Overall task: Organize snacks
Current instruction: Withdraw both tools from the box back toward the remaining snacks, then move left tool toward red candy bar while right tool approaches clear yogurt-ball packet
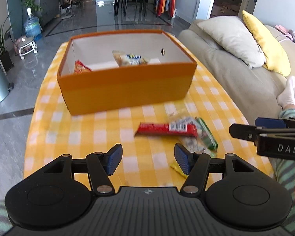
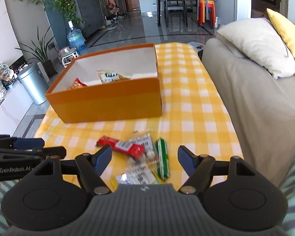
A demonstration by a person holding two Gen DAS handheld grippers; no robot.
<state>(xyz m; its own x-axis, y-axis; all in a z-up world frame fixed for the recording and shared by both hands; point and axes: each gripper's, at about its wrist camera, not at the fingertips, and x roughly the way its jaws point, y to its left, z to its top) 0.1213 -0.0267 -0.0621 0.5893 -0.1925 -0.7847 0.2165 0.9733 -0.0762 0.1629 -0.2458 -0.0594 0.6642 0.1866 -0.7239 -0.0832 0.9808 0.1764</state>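
Orange cardboard box (image 1: 125, 86), one, rectangular, open-topped, white inside, a small round hole in one inner wall; on a yellow-and-white checked tablecloth (image 1: 72, 137). Two packets inside: a pale crinkly snack bag (image 1: 130, 58) with blue print, and a red-orange packet (image 1: 81, 67) leaning in the near left corner.

In front of the box, on the cloth, one loose heap of wrappers: a long red bar (image 1: 167, 128), glossy, with a white label; a narrow green-and-white stick pack (image 2: 162, 160); at least two clear crinkled packets (image 2: 136, 177) with dark print, exact count blurred; a small yellow zigzag-edged strip (image 1: 178, 169) at the near edge.

Two grippers, black plastic with ribbed blue pads, both spread wide and pinching nothing. Left gripper (image 1: 148, 159) above bare cloth, heap just ahead and to its right, the right pad over the edge of a clear packet, whether touching it not clear. Right gripper (image 2: 144, 159) directly over the heap, red bar's end, clear packets and green stick between its fingers, pads apart from them. Each gripper visible side-on in the other's view, near together.

Beige fabric sofa (image 2: 255, 98) beside the table, with one off-white cushion (image 2: 259, 45) and one yellow cushion (image 1: 265, 41).
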